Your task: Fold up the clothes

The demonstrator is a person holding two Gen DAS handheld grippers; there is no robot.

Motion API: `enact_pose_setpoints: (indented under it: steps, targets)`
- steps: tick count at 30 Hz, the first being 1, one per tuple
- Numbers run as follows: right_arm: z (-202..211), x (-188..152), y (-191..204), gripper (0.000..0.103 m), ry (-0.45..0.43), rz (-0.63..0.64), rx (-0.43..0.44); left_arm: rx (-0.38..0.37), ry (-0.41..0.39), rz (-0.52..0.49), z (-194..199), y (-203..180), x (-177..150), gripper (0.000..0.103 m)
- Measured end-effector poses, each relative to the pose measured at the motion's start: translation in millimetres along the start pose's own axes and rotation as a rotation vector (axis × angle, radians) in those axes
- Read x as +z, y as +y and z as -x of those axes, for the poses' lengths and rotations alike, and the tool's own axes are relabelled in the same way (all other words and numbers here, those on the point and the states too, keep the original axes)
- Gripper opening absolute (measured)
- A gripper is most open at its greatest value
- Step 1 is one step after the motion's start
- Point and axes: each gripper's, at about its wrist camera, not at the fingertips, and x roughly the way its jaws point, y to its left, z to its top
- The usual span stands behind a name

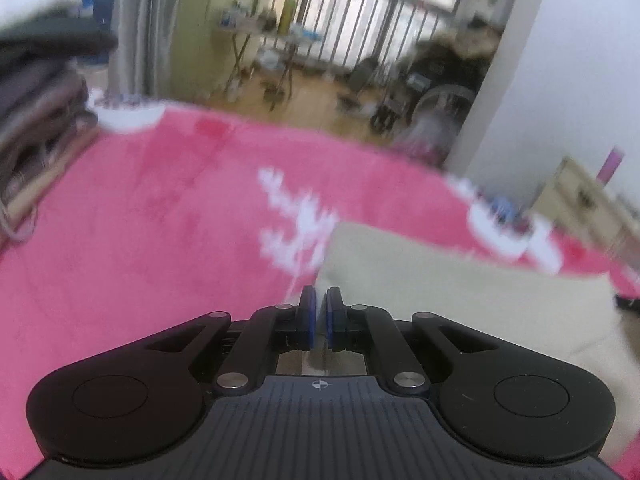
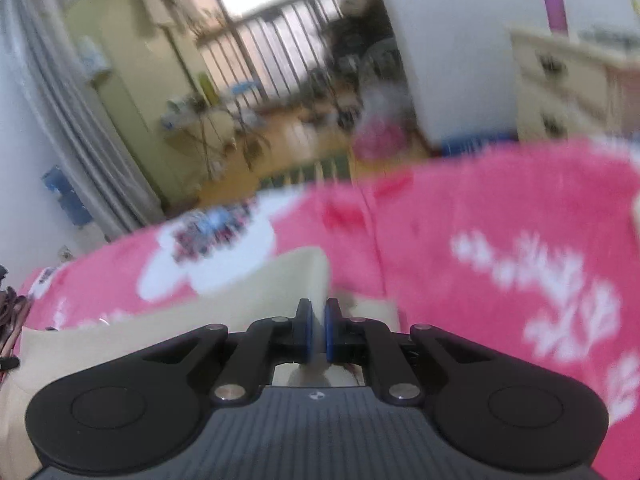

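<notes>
Two pairs of jaws, both nearly closed on cloth. Left gripper with blue pads pinched together on the near left corner of a cream garment, a thin edge of fabric caught between them. Right gripper likewise clamped, a raised fold of the same cream garment standing up between its pads. Cream cloth spread flat across a pink blanket with white patterning, apparently on a bed; in the left wrist view stretching away to the right of the jaws, in the right wrist view stretching away to the left. Stack of folded dark and grey clothes at the far left edge of the blanket. Beyond the blanket, blurred: grey curtain, wooden floor, balcony railing before a bright window, cream drawer unit by a white wall.
</notes>
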Motion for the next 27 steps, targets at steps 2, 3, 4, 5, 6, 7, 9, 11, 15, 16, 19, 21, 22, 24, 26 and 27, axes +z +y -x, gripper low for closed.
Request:
enact_pose_setpoints:
  steps: [2, 3, 4, 5, 6, 7, 9, 11, 15, 16, 19, 21, 22, 24, 26, 27]
  targets:
    - [-3, 0, -1, 0.014, 0.0, -0.006, -0.012, 0.024, 0.001, -0.056, -3, -5, -2, 0.007]
    - [1, 3, 1, 0.018, -0.004, 0.005, -0.023, 0.031, -0.001, -0.063, 1, -5, 1, 0.01]
    - [6, 6, 3, 0.022, -0.01, 0.02, -0.035, 0.036, -0.003, -0.067, 5, -4, 4, 0.013]
    - [11, 10, 5, 0.024, -0.015, 0.035, -0.047, 0.042, -0.006, -0.07, 9, -4, 7, 0.015]
    - [20, 13, 8, 0.024, -0.038, 0.044, -0.056, 0.059, -0.025, -0.074, 17, -3, 11, 0.016]
    - [31, 16, 10, 0.025, -0.07, 0.043, -0.053, 0.069, -0.049, -0.082, 27, -2, 14, 0.017]
    - [54, 19, 15, 0.026, -0.119, 0.037, -0.038, 0.063, -0.086, -0.098, 49, -2, 18, 0.018]
    - [70, 15, 27, 0.026, -0.115, 0.055, 0.017, -0.001, -0.078, -0.116, 67, -7, 17, 0.018]
    - [62, -14, 58, 0.025, 0.011, 0.177, 0.115, -0.137, 0.021, -0.164, 75, -25, -5, 0.019]
    - [51, -23, 63, 0.023, 0.057, 0.208, 0.116, -0.111, 0.062, -0.189, 66, -28, -13, 0.019]
    - [13, -45, 64, 0.02, 0.173, 0.292, 0.021, 0.003, 0.169, -0.241, 34, -27, -35, 0.019]
    - [12, -44, 67, 0.02, 0.173, 0.321, 0.004, 0.006, 0.159, -0.212, 39, -24, -32, 0.018]
    - [21, -40, 73, 0.022, 0.162, 0.335, -0.019, 0.003, 0.145, -0.206, 46, -25, -28, 0.019]
    - [45, -36, 89, 0.024, 0.114, 0.381, -0.022, -0.028, 0.092, -0.244, 62, -33, -21, 0.022]
    - [71, -42, 106, 0.024, 0.066, 0.434, 0.068, -0.078, 0.059, -0.295, 74, -44, -18, 0.024]
    - [82, -48, 114, 0.024, 0.049, 0.464, 0.12, -0.114, 0.063, -0.327, 76, -51, -19, 0.024]
